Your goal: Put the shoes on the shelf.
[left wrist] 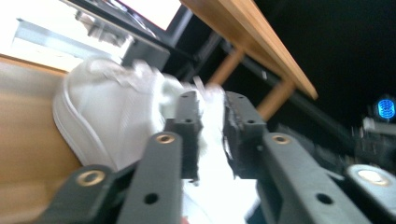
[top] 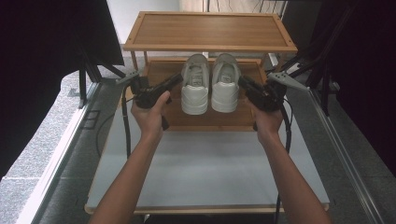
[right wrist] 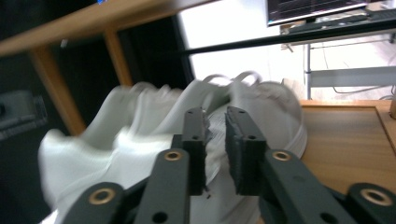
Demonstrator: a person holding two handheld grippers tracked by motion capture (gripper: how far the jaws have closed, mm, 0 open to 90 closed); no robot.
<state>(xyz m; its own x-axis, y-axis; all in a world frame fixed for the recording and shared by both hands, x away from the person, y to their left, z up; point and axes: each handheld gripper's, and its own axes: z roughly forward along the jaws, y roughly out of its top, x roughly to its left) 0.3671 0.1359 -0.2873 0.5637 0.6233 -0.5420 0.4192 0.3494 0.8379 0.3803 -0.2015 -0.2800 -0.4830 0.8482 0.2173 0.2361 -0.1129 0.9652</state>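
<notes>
Two white sneakers stand side by side on the lower shelf [top: 210,119] of a wooden rack, toes toward me: the left shoe [top: 195,86] and the right shoe [top: 225,84]. My left gripper [top: 176,78] points at the left shoe's outer side, just short of it. My right gripper [top: 242,80] mirrors it beside the right shoe. In the left gripper view the left gripper [left wrist: 212,105] keeps a narrow gap with nothing in it, and the blurred shoe [left wrist: 107,116] lies behind. The right gripper [right wrist: 215,116] looks the same before its shoe [right wrist: 149,121].
The rack's top shelf [top: 210,30] overhangs the shoes, and its posts stand at the back. The rack rests at the far end of a white tabletop [top: 205,172]. Dark frames and screens flank both sides, and cables trail from each gripper.
</notes>
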